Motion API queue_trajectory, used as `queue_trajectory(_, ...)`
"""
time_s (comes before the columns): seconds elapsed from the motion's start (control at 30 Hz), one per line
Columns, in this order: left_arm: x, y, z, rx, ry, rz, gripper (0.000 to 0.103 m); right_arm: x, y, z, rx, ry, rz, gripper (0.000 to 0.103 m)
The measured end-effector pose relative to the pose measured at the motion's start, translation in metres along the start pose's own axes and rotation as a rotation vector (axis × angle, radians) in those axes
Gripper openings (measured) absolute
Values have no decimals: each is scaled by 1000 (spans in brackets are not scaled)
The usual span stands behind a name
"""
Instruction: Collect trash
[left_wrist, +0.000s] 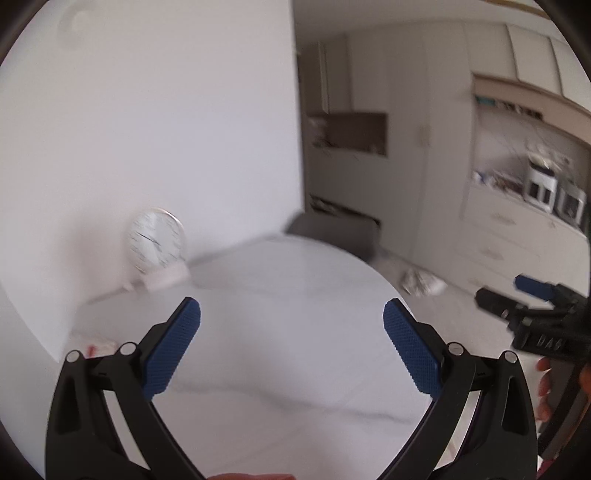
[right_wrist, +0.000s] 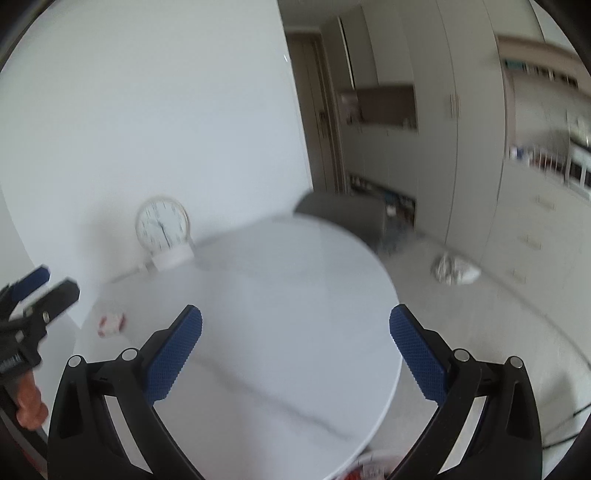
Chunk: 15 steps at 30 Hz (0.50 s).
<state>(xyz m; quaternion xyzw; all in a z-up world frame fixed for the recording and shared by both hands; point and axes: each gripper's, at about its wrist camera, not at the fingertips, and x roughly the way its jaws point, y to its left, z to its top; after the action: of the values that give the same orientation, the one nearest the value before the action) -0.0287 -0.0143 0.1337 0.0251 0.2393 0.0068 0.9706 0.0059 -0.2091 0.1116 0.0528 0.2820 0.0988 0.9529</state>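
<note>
Both grippers hang above a round white marble table (left_wrist: 295, 295) (right_wrist: 288, 288). My left gripper (left_wrist: 291, 321) is open with nothing between its blue pads. My right gripper (right_wrist: 295, 325) is open too, wide and empty. A small white and red wrapper (right_wrist: 110, 324) lies on the table near the wall, left of my right gripper; it shows as a blurred white and red scrap (left_wrist: 96, 343) by my left gripper's left finger. A crumpled silver and white bag (left_wrist: 423, 283) (right_wrist: 455, 271) lies on the floor beyond the table. The right gripper (left_wrist: 532, 295) shows at the right edge of the left wrist view, the left gripper (right_wrist: 46, 284) at the left edge of the right wrist view.
A white table clock (left_wrist: 157, 245) (right_wrist: 162, 227) stands on the table against the white wall. A dark grey chair (left_wrist: 340, 230) (right_wrist: 347, 214) sits behind the table. Cabinets and a cluttered counter (left_wrist: 532, 184) line the far right. A red and white object (right_wrist: 369, 470) shows below the table edge.
</note>
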Motion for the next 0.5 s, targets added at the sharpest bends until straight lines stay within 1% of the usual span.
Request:
queue_trajectory(0.07,-8,13,12,-29,-11,49,95,-10,13,19,-5,-42,12,101)
queue_trajectory(0.13,-13,30,15,-76,-15,51,95,-22,26,32,0,-82,24,101)
queue_trajectory(0.23,-22,41,15,-124,-13,64,95,-31,32,42,-1,-122,4,101)
queue_trajectory(0.33,-26,46,15,-144,-19,84,95,-32,42,44,-28,-127,-28,101)
queue_trajectory(0.4,-28,49,12,-157,-17,76,95,-30,46,41,-38,-126,-42,101)
queue_trajectory(0.5,-31,47,10,-160,-10,68,95,-28,48,38,-43,-117,-38,101)
